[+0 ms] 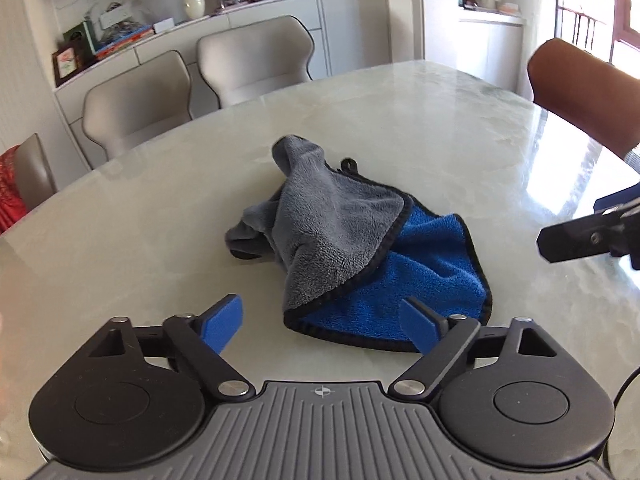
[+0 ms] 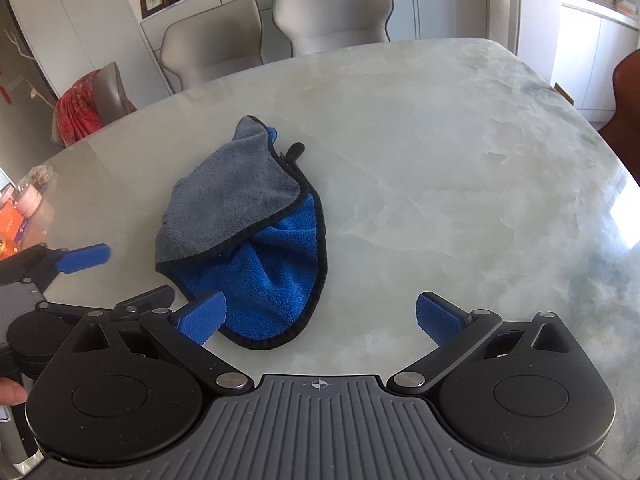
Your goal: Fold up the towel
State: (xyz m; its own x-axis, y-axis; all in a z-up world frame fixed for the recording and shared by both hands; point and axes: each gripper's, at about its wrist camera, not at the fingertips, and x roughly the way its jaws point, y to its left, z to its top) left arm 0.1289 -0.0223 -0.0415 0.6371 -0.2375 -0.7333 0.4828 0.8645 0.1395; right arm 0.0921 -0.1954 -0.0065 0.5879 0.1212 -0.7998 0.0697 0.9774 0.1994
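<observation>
A crumpled towel [image 1: 352, 240], grey on one side, blue on the other, with black edging, lies bunched on the marble table [image 1: 160, 208]. In the right wrist view the same towel [image 2: 248, 232] sits left of centre. My left gripper [image 1: 324, 322] is open just short of the towel's near edge, nothing between its blue pads. My right gripper [image 2: 320, 316] is open too, its left pad [image 2: 204, 316] over the towel's near blue edge without gripping it. The left gripper's finger [image 2: 82, 258] shows at the left of the right wrist view; a black finger of the right gripper [image 1: 580, 238] enters the left wrist view from the right.
Two beige chairs [image 1: 200, 80] stand at the table's far side, with a shelf unit [image 1: 168, 32] behind. A chair with red cloth [image 2: 88, 104] is at the left. A person's forearm [image 1: 580, 92] reaches in from the right. Small packages [image 2: 20, 216] sit at the table's left edge.
</observation>
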